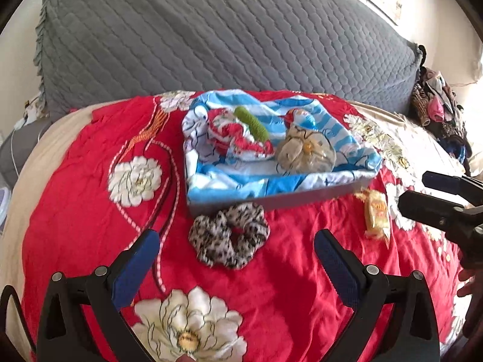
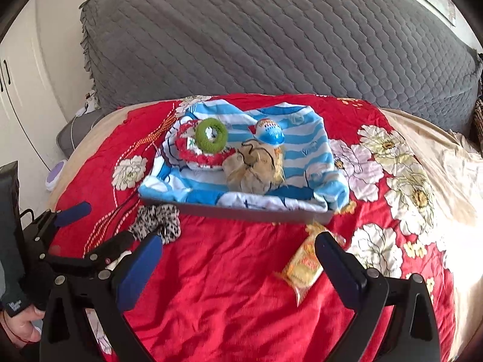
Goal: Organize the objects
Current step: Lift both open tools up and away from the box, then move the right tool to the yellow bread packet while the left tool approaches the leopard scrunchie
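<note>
A grey tray (image 1: 302, 199) lined with blue-and-white striped cloth sits on the red floral bedspread (image 1: 75, 211). In it lie a green ring (image 1: 252, 122), a red-and-white scrunchie (image 1: 238, 141), a beige pouch (image 1: 305, 150) and a blue-and-white egg-shaped thing (image 1: 302, 119). A leopard-print scrunchie (image 1: 229, 236) lies just in front of the tray, between my open left gripper's (image 1: 237, 255) fingers and a little ahead of them. A yellow snack packet (image 2: 303, 267) lies right of it, touching my open right gripper's (image 2: 238, 256) right finger (image 2: 338, 267). The tray (image 2: 241, 212) shows in the right view too.
A large grey quilted pillow (image 1: 226, 30) stands behind the tray. A pile of clothes (image 1: 437, 105) sits at the far right. Beige sheet (image 2: 437, 150) borders the bedspread. White cupboard doors (image 2: 18, 90) stand at left.
</note>
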Motion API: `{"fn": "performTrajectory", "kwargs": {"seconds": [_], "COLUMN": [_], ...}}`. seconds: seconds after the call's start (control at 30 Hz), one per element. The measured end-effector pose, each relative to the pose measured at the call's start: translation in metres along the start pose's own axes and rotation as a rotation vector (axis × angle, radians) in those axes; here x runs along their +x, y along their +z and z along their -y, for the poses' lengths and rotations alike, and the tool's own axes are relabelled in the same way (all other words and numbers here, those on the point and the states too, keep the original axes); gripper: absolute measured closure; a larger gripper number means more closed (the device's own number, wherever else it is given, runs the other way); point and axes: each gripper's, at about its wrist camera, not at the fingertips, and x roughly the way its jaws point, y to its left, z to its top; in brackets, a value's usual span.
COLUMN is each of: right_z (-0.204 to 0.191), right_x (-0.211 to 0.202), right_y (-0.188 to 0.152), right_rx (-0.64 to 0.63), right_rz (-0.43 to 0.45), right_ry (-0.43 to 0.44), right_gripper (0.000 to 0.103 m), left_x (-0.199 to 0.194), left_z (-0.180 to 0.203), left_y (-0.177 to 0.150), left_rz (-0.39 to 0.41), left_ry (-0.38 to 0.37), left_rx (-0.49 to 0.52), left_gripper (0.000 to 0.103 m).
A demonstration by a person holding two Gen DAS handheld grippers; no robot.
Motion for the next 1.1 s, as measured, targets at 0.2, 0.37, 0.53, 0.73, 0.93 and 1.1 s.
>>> {"fn": "performTrajectory", "kwargs": {"seconds": [0.2, 0.37, 0.53, 0.73, 0.93, 1.1], "right_z": [0.002, 0.009, 0.025, 0.044, 0.062, 0.070], "right_x": [-0.004, 0.000, 0.009, 0.024, 0.038, 0.056], "right_y": [-0.021, -0.038, -0.051, -0.059, -0.059, -0.058], "right_rx": [0.015, 0.034, 0.066, 0.125, 0.194, 0.217], "right_rz": [-0.004, -0.015, -0.036, -0.061, -0.068, -0.083], "right_ry": [-0.019, -0.045, -0.078, -0.102, -0.144, -0.171], "right_gripper": [0.001, 0.001, 0.001, 0.001, 0.001, 0.001], "left_x": [-0.003, 0.000, 0.009, 0.024, 0.042, 0.058], "left_z": [0.000, 0.007, 0.012, 0.017, 0.018, 0.013], "left_y": [-0.016, -0.023, -0.028, -0.028, -0.026, -0.024], "left_rz": [-0.007, -0.013, -0.025, -0.034, -0.043, -0.052], "left_ry": [0.000, 0.003, 0.004, 0.000, 0.003, 0.009], "left_rx": [-0.002, 0.012, 0.010, 0.017, 0.014, -0.007], "left_gripper": [0.001, 0.001, 0.001, 0.001, 0.001, 0.001]}}
